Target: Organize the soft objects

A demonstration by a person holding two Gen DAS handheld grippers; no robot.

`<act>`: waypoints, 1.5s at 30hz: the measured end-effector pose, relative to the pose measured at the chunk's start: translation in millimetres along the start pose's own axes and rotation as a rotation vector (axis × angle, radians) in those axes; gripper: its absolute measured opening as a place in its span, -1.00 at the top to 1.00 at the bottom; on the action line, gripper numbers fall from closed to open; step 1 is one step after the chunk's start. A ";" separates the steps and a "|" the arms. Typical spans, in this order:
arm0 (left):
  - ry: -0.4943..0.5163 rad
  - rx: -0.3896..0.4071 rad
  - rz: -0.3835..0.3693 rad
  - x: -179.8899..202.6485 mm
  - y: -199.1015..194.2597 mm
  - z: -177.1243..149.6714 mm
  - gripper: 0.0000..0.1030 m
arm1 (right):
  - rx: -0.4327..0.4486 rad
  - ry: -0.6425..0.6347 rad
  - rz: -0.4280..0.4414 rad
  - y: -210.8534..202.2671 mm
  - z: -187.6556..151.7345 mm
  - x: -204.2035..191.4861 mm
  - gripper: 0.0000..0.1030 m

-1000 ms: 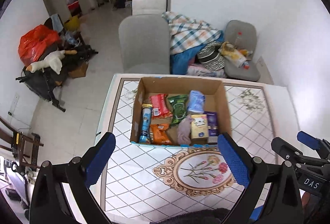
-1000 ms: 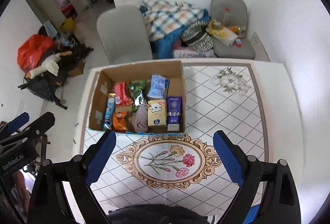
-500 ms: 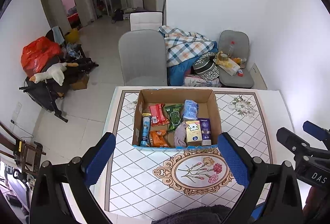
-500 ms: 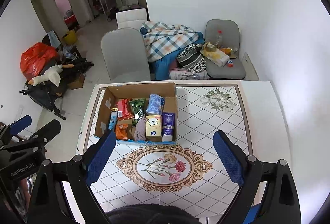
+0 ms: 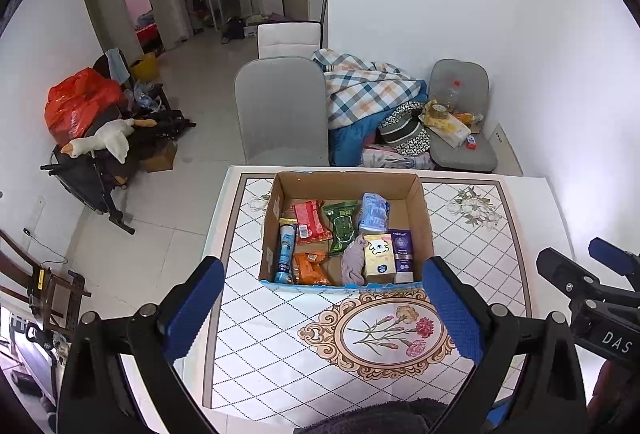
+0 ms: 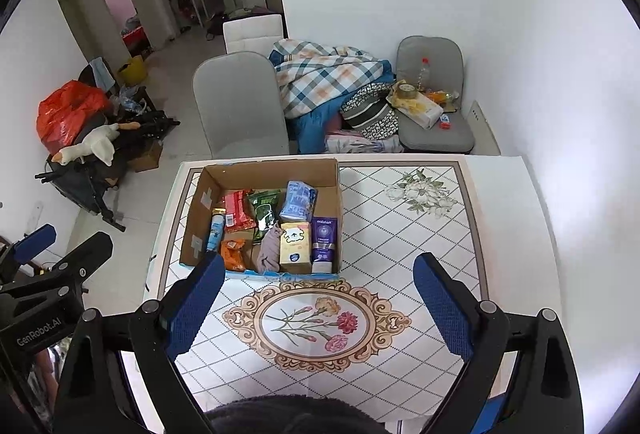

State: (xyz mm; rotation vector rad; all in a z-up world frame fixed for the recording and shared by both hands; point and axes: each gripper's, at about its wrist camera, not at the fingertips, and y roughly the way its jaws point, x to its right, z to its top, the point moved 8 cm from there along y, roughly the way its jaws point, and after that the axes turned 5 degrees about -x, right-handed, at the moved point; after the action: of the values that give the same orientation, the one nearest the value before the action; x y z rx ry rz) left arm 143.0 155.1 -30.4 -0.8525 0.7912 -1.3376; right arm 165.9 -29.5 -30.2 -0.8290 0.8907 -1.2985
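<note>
Box (image 5: 424, 210): open cardboard, packets, grey cloth (image 5: 354, 262) inside
Writing: purple tube (image 5: 401, 246) "oralshark"
Left gripper (image 5: 324, 278): jaws wide, empty
Right gripper (image 6: 316, 274): jaws wide, empty

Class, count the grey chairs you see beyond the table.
2. One grey chair stands at the table's far edge behind the cardboard box; another grey chair, holding clutter, sits by the right wall.

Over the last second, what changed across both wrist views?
Both grippers, left and right, pulled up and back from the cardboard box: it looks smaller and farther now, with more of the room showing behind it. Nothing was grasped or released. Fingers stayed open and empty; the box and the packets in it stayed put on the table.
</note>
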 end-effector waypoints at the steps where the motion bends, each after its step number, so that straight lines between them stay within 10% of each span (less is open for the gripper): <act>1: 0.000 -0.001 -0.001 -0.3 -0.1 -0.7 -0.97 | -0.005 0.003 0.002 0.0 -0.4 0.6 -0.88; 45: 0.005 -0.073 -0.010 -1.4 21.5 -7.0 -0.97 | -0.008 -0.007 -0.097 9.5 -3.6 9.9 -0.88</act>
State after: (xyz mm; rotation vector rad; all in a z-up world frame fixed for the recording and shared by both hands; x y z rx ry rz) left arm 147.1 156.9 -52.6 -0.9114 0.8449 -1.3273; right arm 167.4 -38.6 -41.0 -0.8913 0.8598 -1.3760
